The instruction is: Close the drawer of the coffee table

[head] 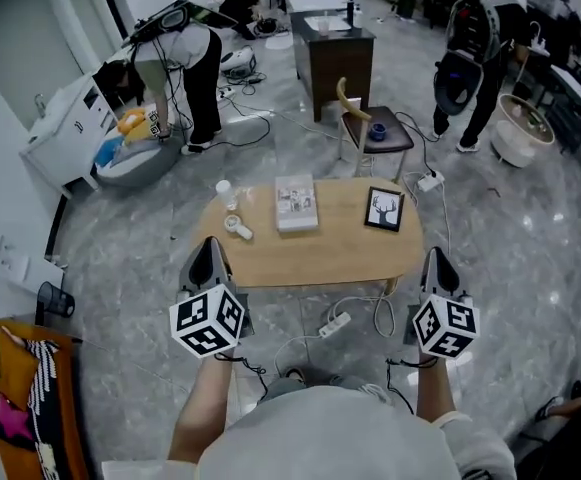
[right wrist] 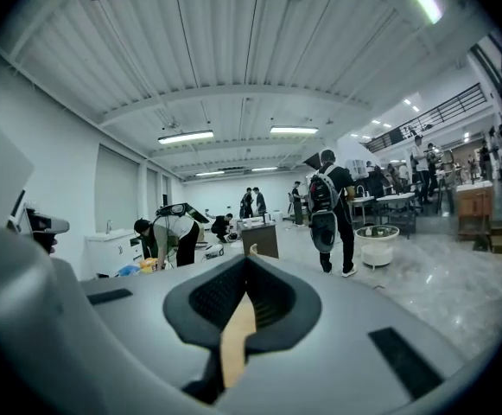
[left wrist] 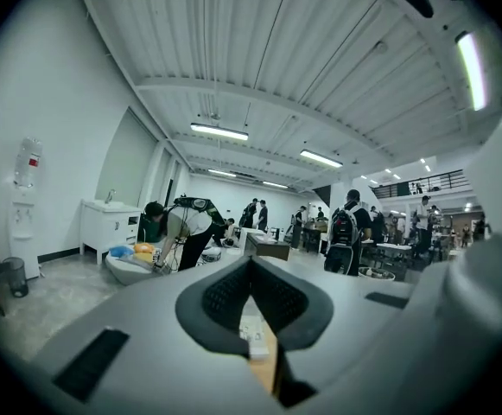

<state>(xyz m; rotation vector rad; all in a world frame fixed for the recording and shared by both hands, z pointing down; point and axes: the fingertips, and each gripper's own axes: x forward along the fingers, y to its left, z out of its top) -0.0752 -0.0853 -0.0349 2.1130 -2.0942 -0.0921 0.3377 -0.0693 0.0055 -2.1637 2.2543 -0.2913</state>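
Note:
The light wooden coffee table (head: 345,246) stands on the grey floor just ahead of me, seen from above. Its drawer does not show from this angle. My left gripper (head: 210,244) hovers over the table's near left edge, jaws shut with nothing between them. My right gripper (head: 436,256) hangs off the near right corner, also shut and empty. Both point level across the room. In the left gripper view the shut jaws leave only a sliver of the table (left wrist: 266,357) showing. The right gripper view shows another sliver of the table (right wrist: 236,335).
On the table lie a book (head: 295,204), a dark picture frame (head: 384,209), a small bottle (head: 224,191) and a tape roll (head: 236,226). A chair (head: 370,133) stands behind it, a power strip (head: 333,323) and cables on the floor in front. People work further back.

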